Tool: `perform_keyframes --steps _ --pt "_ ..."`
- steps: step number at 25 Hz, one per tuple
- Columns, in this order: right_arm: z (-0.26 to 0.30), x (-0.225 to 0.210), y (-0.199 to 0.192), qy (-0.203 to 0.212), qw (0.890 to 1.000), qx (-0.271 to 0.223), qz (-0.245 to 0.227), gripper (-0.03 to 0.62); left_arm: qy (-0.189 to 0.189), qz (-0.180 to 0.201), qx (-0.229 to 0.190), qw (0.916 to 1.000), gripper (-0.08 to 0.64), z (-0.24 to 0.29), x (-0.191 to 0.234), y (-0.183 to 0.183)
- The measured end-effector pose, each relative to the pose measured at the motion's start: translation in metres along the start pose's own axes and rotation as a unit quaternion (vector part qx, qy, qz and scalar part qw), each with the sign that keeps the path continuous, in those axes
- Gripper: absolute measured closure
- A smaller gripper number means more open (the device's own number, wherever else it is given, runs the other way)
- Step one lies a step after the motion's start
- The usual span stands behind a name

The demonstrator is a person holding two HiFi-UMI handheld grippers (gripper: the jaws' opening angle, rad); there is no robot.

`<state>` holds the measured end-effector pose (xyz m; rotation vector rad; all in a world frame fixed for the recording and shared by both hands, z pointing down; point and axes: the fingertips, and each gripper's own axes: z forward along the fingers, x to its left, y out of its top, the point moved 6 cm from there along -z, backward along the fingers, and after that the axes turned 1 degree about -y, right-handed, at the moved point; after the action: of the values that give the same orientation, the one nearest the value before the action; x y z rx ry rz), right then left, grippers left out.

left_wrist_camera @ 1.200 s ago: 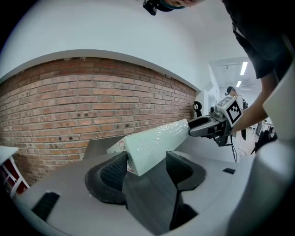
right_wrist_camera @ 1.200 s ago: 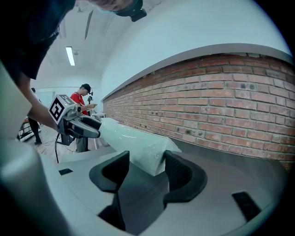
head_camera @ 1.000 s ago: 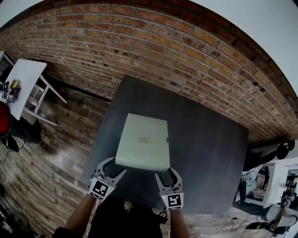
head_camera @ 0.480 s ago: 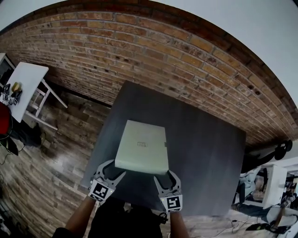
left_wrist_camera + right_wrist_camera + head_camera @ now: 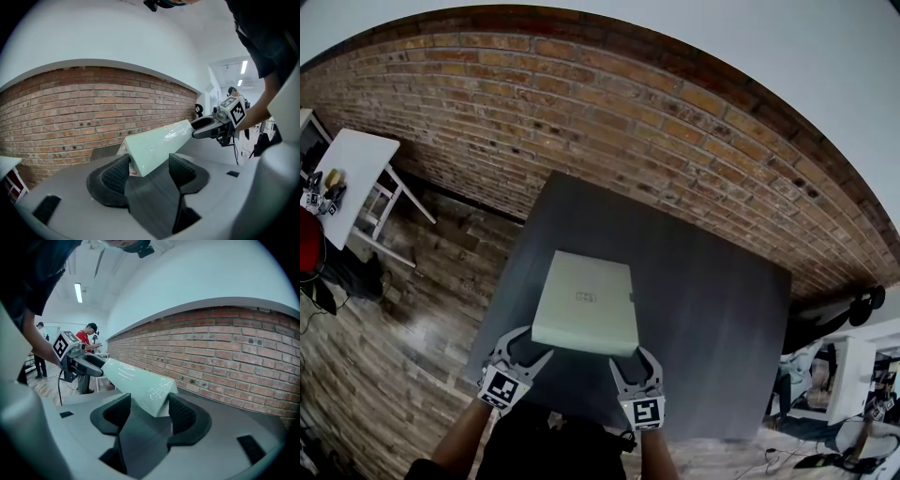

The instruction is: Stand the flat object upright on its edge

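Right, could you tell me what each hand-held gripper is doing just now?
Left hand-held gripper: open, straddling a box corner.
Right hand-held gripper: open, straddling another box corner.

Even soft indoor light; ceiling strip light (image 5: 78, 292) glaring mildly; heavy fisheye bending, dark vignetted corners.

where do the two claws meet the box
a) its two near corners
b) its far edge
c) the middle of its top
a: the left claw and right claw each have a near corner of the box between their jaws.
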<state>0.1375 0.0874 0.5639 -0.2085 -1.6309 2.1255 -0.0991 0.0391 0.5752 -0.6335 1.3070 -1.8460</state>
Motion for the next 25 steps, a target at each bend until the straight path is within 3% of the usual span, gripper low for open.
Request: perform_keyframes --steps 10,25 --pt "0.0 -0.001 0.005 0.0 1.0 -0.007 0.004 0.342 0.008 0.023 0.004 0.9997 0.304 0.001 0.004 0.004" --pt "0.0 -0.008 0.012 0.003 1.0 -0.008 0.004 0.342 0.015 0.019 0.002 0.9997 0.304 0.001 0.005 0.012"
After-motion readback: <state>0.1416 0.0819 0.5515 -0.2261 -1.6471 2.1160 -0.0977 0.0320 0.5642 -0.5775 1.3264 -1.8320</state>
